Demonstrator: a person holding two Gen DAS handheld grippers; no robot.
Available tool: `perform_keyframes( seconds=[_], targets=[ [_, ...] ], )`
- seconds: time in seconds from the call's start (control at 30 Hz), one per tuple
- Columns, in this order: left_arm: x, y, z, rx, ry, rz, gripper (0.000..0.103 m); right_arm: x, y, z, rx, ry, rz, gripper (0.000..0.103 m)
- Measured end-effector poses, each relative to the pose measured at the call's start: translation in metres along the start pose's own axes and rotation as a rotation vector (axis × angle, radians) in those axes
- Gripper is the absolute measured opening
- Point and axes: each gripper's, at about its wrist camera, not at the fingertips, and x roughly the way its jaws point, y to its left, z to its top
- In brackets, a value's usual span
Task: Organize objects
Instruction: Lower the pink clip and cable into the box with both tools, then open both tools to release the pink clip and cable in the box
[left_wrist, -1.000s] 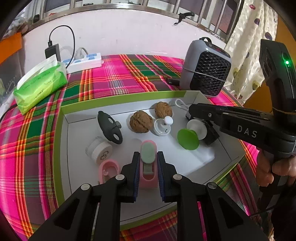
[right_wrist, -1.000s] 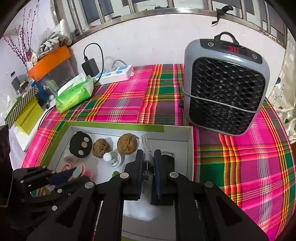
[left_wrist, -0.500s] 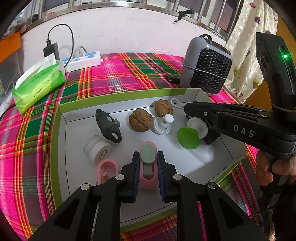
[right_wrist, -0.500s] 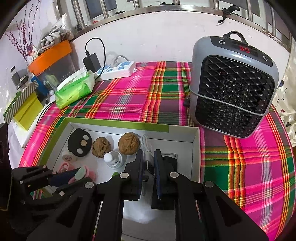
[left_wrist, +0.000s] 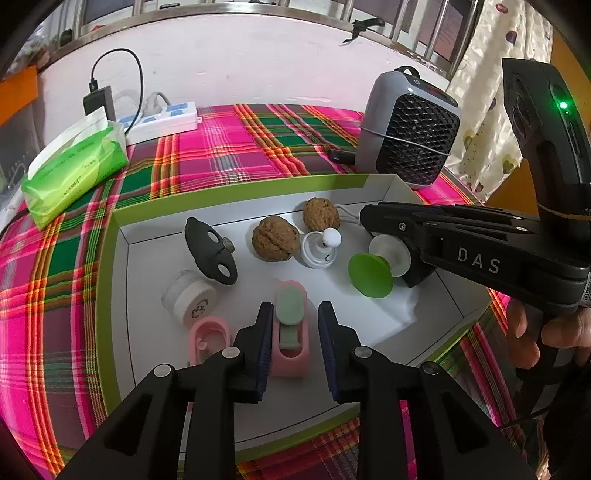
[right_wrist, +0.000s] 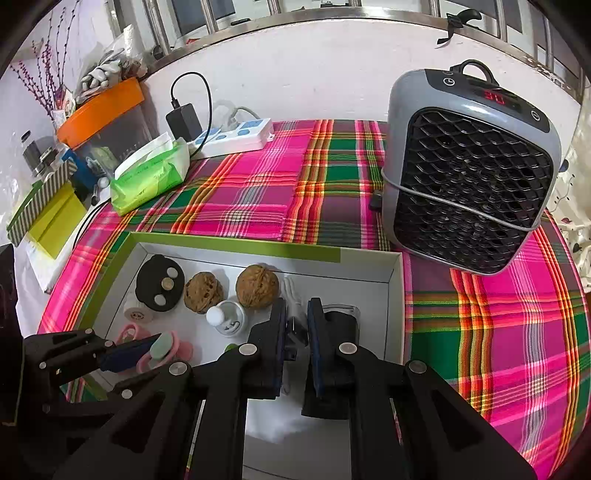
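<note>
Since a second ago: left gripper jaws opening off the pink clip, pads now clear of its sides. Clip lying between them in the near middle of the white tray, long axis running near to far. Right gripper pressed onto a small black plug, far right.

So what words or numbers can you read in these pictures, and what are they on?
"DAS": white letters on the right claw's black arm.
"30", roughly: red digits on the grey heater, blurred.
Green tissue pack: writing too blurred to read.
White round lid: mark too small to read.
</note>
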Motion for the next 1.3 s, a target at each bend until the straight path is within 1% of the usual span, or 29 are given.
perform_keyframes(
  seconds=[0.13, 0.37, 0.5, 0.63, 0.77, 0.97, 1.1, 1.17, 1.3],
  targets=[
    [0.000, 0.000, 0.000, 0.002, 0.000, -0.001, 0.024, 0.000, 0.000, 0.000, 0.001, 0.001, 0.001, 0.013],
    [0.000, -0.001, 0.001, 0.004, -0.001, -0.006, 0.030, 0.001, 0.000, 0.000, 0.002, 0.002, 0.004, 0.013],
    [0.000, 0.000, 0.001, 0.004, 0.001, -0.004, 0.035, 0.000, 0.000, 0.000, 0.004, 0.002, 0.006, 0.013],
    [0.000, 0.000, 0.001, 0.002, 0.000, -0.007, 0.036, 0.000, 0.001, 0.000, 0.008, -0.002, 0.014, 0.017],
    [-0.001, 0.001, 0.001, -0.003, 0.000, 0.000, 0.036, -0.001, 0.002, 0.000, 0.009, -0.005, 0.012, 0.023],
    [-0.006, 0.003, 0.000, -0.025, -0.007, 0.010, 0.036, -0.004, 0.001, -0.002, 0.027, -0.016, 0.011, 0.024],
    [-0.012, 0.002, -0.001, -0.037, -0.017, 0.029, 0.036, -0.009, 0.002, -0.005, 0.026, -0.027, 0.008, 0.026],
    [-0.018, -0.002, -0.002, -0.025, -0.032, 0.061, 0.036, -0.013, 0.004, -0.007, 0.029, -0.037, 0.005, 0.029],
    [-0.028, -0.010, -0.006, -0.016, -0.061, 0.121, 0.036, -0.024, 0.007, -0.012, 0.032, -0.061, 0.012, 0.031]
  ],
)
